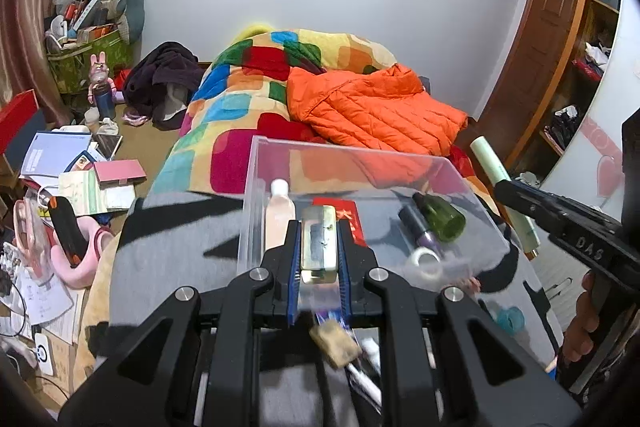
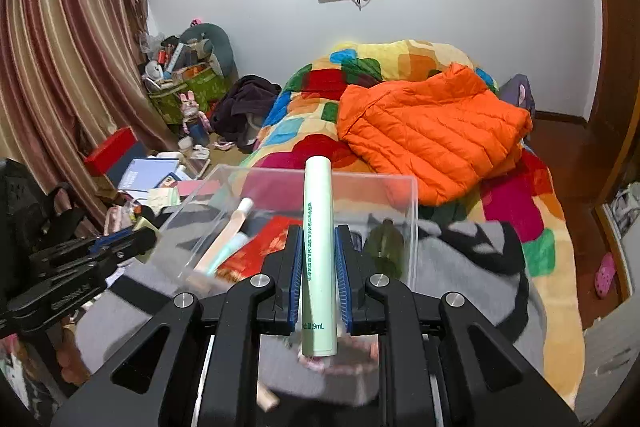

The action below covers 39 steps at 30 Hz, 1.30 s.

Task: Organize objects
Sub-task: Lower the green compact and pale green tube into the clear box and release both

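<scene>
clear plastic bin (image 1: 256, 195), set on a grey-and-black cloth (image 1: 176, 247) on the bed, near both grippers. left gripper (image 1: 319, 247) clamped on a yellowish rectangular case (image 1: 318, 243) at the bin's near edge; right gripper (image 2: 319, 251) clamped on a pale green tube (image 2: 318, 239), upright. inside: pink bottle (image 1: 279, 215), green bottle (image 1: 446, 221), tape roll (image 1: 426, 261), red packet (image 1: 340, 207); beyond, orange jacket (image 1: 372, 111) on patchwork blanket (image 1: 256, 67).

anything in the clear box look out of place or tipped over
Yes: the green bottle lies on its side in the clear box, its open mouth toward the camera. Nothing looks spilled. Both grippers hold items: left a small case, right a pale green tube.
</scene>
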{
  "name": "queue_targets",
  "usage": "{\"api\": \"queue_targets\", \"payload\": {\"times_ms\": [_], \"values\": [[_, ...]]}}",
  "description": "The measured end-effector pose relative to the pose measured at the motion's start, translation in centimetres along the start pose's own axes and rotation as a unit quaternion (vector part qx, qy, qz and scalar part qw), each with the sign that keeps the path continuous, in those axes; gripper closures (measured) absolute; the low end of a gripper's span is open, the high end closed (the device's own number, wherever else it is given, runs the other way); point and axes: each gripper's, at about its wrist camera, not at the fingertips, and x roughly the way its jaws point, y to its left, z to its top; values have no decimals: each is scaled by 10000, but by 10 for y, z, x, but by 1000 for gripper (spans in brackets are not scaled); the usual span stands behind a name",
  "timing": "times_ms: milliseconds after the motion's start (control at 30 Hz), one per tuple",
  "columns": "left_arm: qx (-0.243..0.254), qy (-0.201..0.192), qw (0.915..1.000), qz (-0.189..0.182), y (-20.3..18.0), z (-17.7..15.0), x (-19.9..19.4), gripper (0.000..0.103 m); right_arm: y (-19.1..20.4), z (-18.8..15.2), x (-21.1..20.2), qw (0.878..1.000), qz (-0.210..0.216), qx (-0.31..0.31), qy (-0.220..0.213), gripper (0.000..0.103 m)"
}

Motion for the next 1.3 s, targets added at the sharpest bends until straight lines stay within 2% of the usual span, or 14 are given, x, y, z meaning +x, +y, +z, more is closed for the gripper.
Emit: {"api": "queue_targets", "payload": {"times_ms": [167,400,667,767,933,1167,1300], "values": [[23,168,9998,109,4,11,24,87,2,4,32,9996,2,-16,292,89],[-24,543,9985,13,9,7,58,87,3,-2,83,9955,47,-93,944,89],[6,740,9972,-107,8,3,66,87,8,-12,103,9907,76,-264,1332,89],[15,711,9974,-145,7,4,61,87,12,-14,100,9904,-35,-400,1324,89],[55,588,9981,-192,3,3,43,83,16,-12,86,9908,25,-517,1247,87],[177,299,9993,-129,-4,-7,9,63,12,-11,48,9950,92,-465,885,72],[119,261,9994,-196,-5,-19,-5,60,3,-17,20,9972,76,-351,662,63]]}}
